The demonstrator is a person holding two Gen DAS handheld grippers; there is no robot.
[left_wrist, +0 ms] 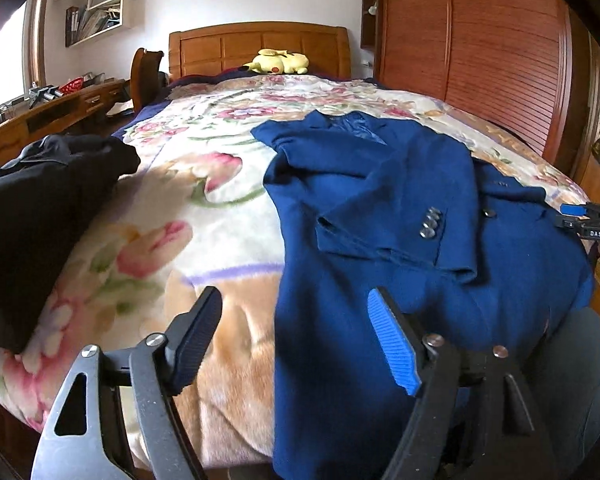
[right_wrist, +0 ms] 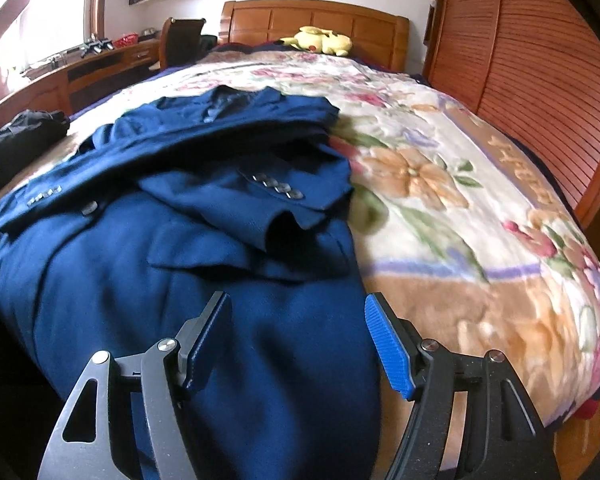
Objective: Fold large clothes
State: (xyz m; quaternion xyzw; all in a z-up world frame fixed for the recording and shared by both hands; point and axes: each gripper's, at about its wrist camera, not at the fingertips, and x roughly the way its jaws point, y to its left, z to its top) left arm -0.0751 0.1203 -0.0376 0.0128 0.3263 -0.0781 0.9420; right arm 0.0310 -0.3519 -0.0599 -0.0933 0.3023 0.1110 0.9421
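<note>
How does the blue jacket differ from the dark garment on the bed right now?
The blue jacket lies spread flat with both sleeves folded across its front; the dark garment sits bunched in a heap. The jacket is bright navy with metal cuff buttons; the dark garment looks black, with no buttons visible. Both rest on the floral blanket, untouched by either claw.

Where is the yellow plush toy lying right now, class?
In both wrist views the yellow plush toy lies at the far end of the bed, against the wooden headboard, well beyond the blue jacket spread on the floral blanket.
</note>
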